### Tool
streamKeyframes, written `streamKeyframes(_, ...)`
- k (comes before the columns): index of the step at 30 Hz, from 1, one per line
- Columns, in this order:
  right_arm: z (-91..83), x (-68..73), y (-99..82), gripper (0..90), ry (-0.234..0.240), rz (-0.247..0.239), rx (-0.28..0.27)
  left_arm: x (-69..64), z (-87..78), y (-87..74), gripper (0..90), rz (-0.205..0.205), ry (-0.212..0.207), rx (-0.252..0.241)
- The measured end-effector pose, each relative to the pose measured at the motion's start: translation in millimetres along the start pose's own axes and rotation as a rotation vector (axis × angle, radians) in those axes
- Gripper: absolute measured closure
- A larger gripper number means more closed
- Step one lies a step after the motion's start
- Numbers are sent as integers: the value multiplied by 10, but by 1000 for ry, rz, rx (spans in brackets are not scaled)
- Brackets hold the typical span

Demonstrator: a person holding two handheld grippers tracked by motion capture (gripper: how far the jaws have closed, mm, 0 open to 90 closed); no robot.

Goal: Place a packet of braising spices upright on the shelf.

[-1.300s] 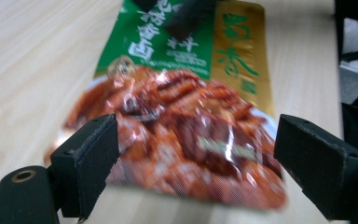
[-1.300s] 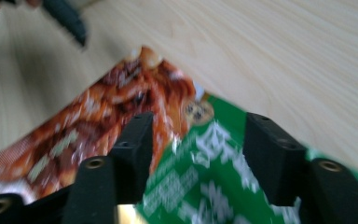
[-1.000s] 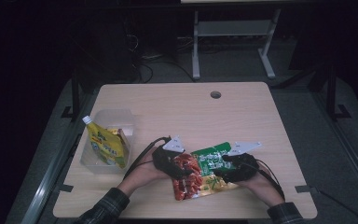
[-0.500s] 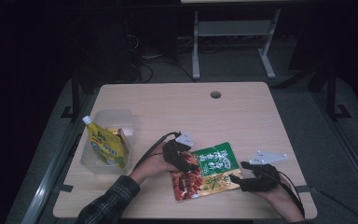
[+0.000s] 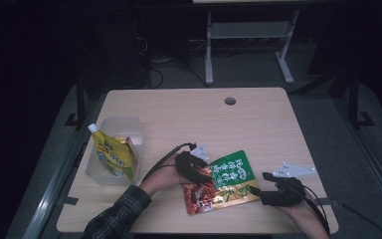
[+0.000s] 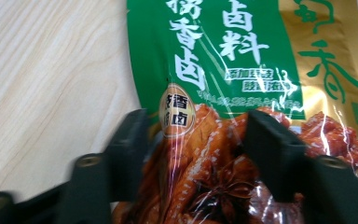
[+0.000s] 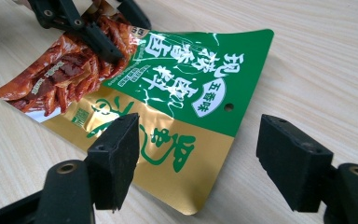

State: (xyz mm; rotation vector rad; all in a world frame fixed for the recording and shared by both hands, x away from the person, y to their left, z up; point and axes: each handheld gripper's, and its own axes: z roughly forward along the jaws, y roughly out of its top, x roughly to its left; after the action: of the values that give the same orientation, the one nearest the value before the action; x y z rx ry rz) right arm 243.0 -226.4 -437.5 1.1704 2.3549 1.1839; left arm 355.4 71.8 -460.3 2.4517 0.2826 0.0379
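A flat food pouch point(image 5: 224, 181), green and gold with a red meat picture, lies near the table's front edge. My left gripper point(image 5: 199, 172) has come over its red end from the left. Its jaws have just been closing, and in the left gripper view point(image 6: 198, 126) they squeeze the pouch point(image 6: 223, 70) so that the foil bulges between them. My right gripper point(image 5: 258, 191) rests on the table at the pouch's gold right corner. In the right gripper view point(image 7: 198, 140) its jaws stand wide apart and the pouch point(image 7: 177, 93) corner lies loose between them. The left gripper point(image 7: 116, 32) pinches the far end.
A clear plastic bin point(image 5: 129, 127) at the table's left holds a yellow spouted pouch point(image 5: 112, 157). A cable hole point(image 5: 230, 101) sits near the far edge. Bare wooden tabletop point(image 5: 189, 114) stretches behind the pouch. A metal stand point(image 5: 248, 35) is on the floor beyond.
The right hand drew back to the right, off the pouch. The left gripper stayed at the pouch's red end and its jaws came together on the foil.
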Motion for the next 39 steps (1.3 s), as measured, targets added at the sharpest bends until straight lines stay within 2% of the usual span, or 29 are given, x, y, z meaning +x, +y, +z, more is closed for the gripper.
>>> streamKeyframes(3, -10, -7, 1, 296, -1, 6, -4, -36, 6, 33, 589, 23, 11, 14)
streamKeyframes(7, -25, -26, 0, 290, -1, 16, -6, -52, 9, 57, 784, 15, 14, 22)
streamKeyframes(11, -35, -58, -2, 267, -4, 30, -11, -54, 12, 64, 846, 16, 20, 23)
streamKeyframes(15, -46, -70, 0, 238, -9, 47, -14, -27, -8, 33, 876, -9, 9, 1)
streamKeyframes(17, -40, -80, 2, 221, -8, 46, -14, -13, -28, 19, 885, -43, -2, -27)
streamKeyframes(20, -42, -88, -3, 220, -7, 52, -15, 13, -91, -3, 891, -74, 24, -51)
streamKeyframes(24, -57, -99, 2, 218, -4, 62, -34, 74, -218, -33, 892, -126, 42, -105)
streamKeyframes(27, -53, -96, 6, 218, 10, 69, -39, 108, -338, -53, 893, -170, 63, -172)
streamKeyframes(31, -17, -68, 32, 218, 50, 74, -41, 116, -513, -75, 894, -180, 110, -241)
streamKeyframes(36, 96, 7, 101, 207, 105, 59, -38, 81, -691, -119, 895, -227, 131, -323)
streamKeyframes(39, 192, 57, 165, 206, 139, 51, -58, 48, -764, -148, 895, -252, 137, -371)
